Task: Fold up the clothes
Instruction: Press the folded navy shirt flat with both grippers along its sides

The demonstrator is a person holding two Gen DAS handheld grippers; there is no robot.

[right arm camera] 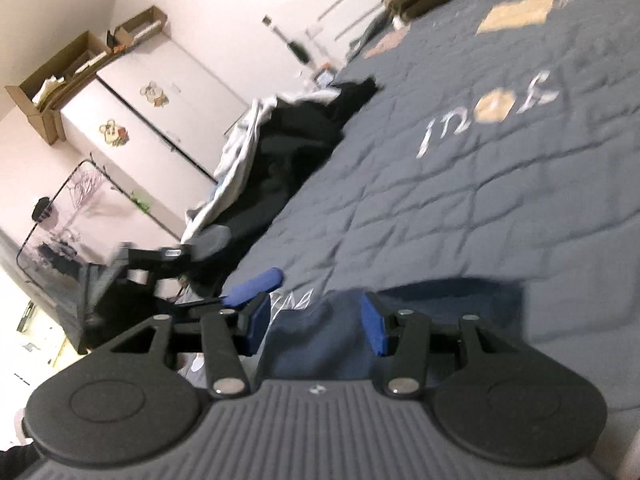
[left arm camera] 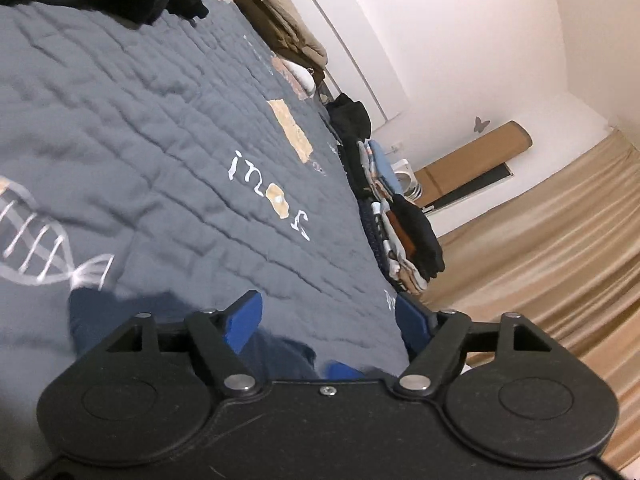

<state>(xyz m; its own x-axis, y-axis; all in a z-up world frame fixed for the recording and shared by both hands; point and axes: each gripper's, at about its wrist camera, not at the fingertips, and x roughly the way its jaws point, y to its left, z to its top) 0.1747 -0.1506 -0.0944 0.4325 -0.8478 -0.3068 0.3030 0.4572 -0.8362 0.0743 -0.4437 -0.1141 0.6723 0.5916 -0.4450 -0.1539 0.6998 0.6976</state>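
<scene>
On a bed covered by a grey quilted spread [left arm camera: 168,128] printed with white lettering [left arm camera: 268,194] and a DNA helix [left arm camera: 48,248], a person works 2 handheld grippers over a navy blue garment [right arm camera: 312,344] that lies on the spread at the near edge of both views. The left gripper [left arm camera: 330,322] has its blue pads set wide apart, with the navy cloth lying below and between them; neither pad visibly presses on it. The right gripper [right arm camera: 316,326] stands about half open, its 2 blue pads to either side of a raised fold of the same garment; motion blur leaves it unclear whether the pads actually pinch the fabric. In the right wrist view, the left gripper's blue fingertip [right arm camera: 256,286] shows to the left, just beside the garment's edge. A stack of folded clothes [left arm camera: 400,224] in black, blue, white and tan sits along the far side of the bed, close to gold curtains [left arm camera: 552,248]. On the opposite side, a loose heap of dark and white clothing [right arm camera: 280,144] spills along the bed's edge, with a white cabinet [right arm camera: 160,108] topped by cardboard boxes [right arm camera: 60,76] behind it. Tan bedding [left arm camera: 280,20] is bundled at the head of the bed.
</scene>
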